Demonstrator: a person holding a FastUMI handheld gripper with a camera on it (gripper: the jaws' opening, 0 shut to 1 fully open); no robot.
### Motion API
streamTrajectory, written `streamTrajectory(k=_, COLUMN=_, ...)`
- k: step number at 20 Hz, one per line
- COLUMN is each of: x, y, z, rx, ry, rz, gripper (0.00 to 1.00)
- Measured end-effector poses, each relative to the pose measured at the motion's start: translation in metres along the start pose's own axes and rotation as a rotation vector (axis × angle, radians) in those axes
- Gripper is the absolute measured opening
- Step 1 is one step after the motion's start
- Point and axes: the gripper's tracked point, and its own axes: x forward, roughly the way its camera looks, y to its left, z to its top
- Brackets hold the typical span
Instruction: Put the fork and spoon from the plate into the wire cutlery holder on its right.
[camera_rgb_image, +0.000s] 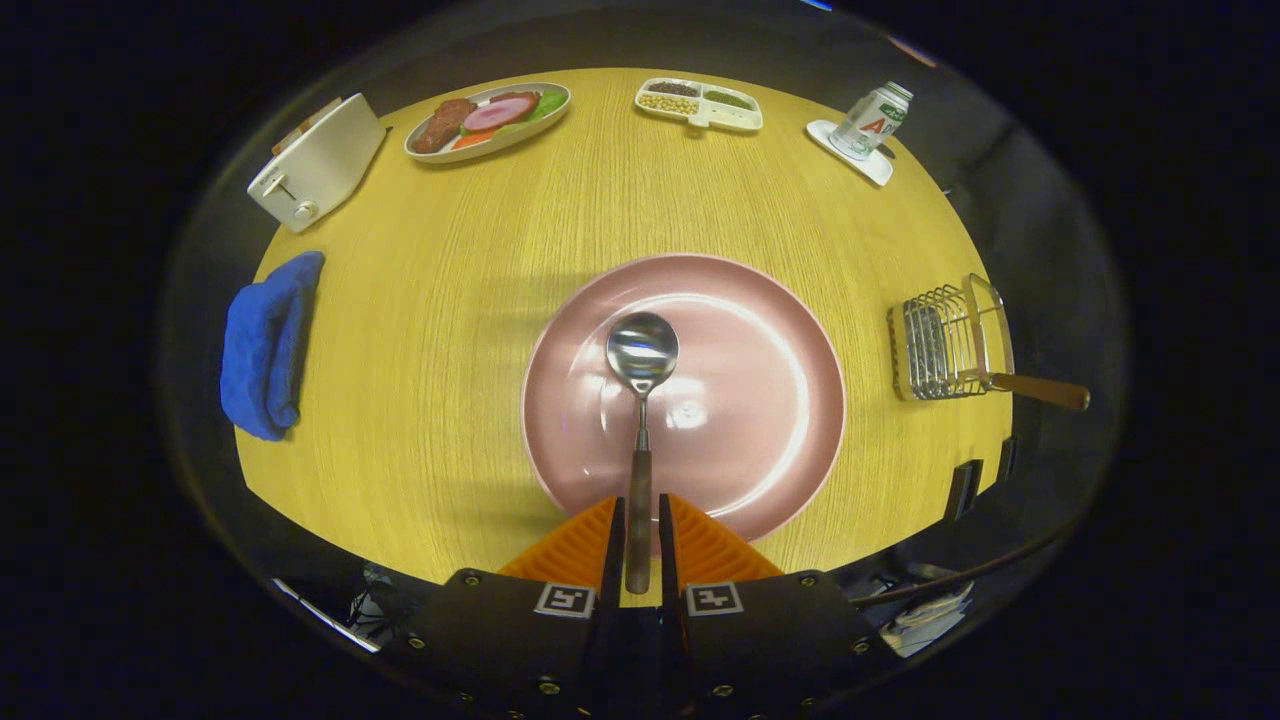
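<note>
My gripper (639, 520) is shut on the brown handle of the spoon (641, 390), both fingers pressing its sides. The spoon's shiny bowl points forward and hangs over the middle of the pink plate (770, 330), lifted off it. To the right of the plate stands the wire cutlery holder (935, 343). A wooden handle, the fork's (1040, 390), sticks out of the holder toward the table's right edge.
A blue cloth (266, 342) lies left of the plate and a white toaster (315, 160) stands beyond it. At the far side are an oval dish of food (488, 120), a divided snack tray (698, 104) and a can on a white coaster (868, 122).
</note>
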Motion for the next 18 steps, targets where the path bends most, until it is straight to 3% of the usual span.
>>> streamTrajectory(k=8, x=0.024, y=-0.002, z=-0.006, rx=-0.013, ry=0.013, rz=-0.003, gripper=0.19)
streamTrajectory(k=12, x=0.02, y=-0.008, z=-0.008, rx=-0.087, ry=0.028, rz=-0.052, gripper=0.08)
streamTrajectory(k=18, x=0.002, y=-0.009, z=0.002, rx=-0.099, ry=-0.007, rz=-0.064, gripper=0.08)
